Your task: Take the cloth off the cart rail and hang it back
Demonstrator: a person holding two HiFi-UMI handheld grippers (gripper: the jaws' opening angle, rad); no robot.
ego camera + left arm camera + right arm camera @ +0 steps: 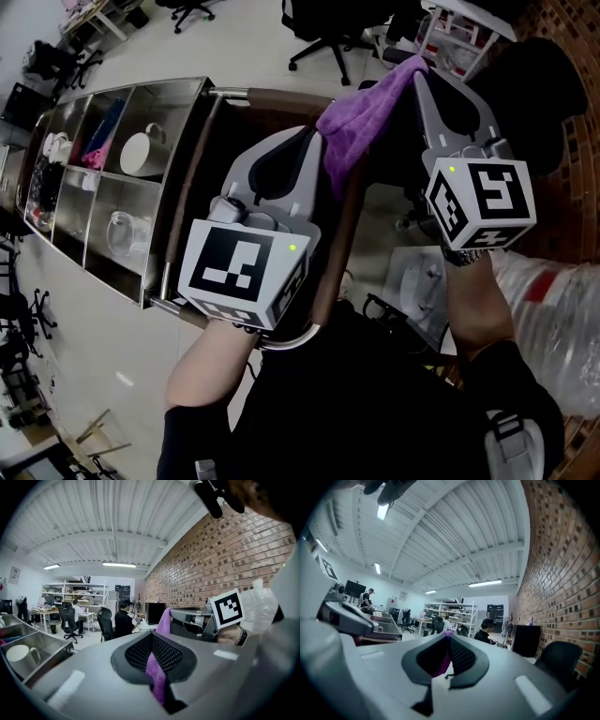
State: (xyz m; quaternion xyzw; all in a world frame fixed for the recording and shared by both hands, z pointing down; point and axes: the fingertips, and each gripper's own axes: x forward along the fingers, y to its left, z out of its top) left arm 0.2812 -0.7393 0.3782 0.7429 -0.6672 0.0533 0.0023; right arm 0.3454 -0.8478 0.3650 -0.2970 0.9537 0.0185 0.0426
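Note:
A purple cloth (pixel 361 122) is held up in the air, stretched between my two grippers above the cart's brown rail (pixel 330 246). My left gripper (pixel 314 141) is shut on the cloth's lower end, and a purple strip (pixel 157 679) is pinched between its jaws in the left gripper view. My right gripper (pixel 417 67) is shut on the upper corner, where purple fabric (pixel 439 660) shows between its pads. From the left gripper (pixel 152 637), the right gripper (pixel 190 620) is visible with cloth (pixel 165 619) hanging from its tip.
The steel cart (pixel 192 141) lies to the left, its compartments holding a white mug (pixel 142 153) and a glass jug (pixel 122 234). A clear plastic bag (pixel 562 328) sits at the right by a brick wall (pixel 225 559). Office chairs (pixel 323 28) and seated people (pixel 123 620) are farther off.

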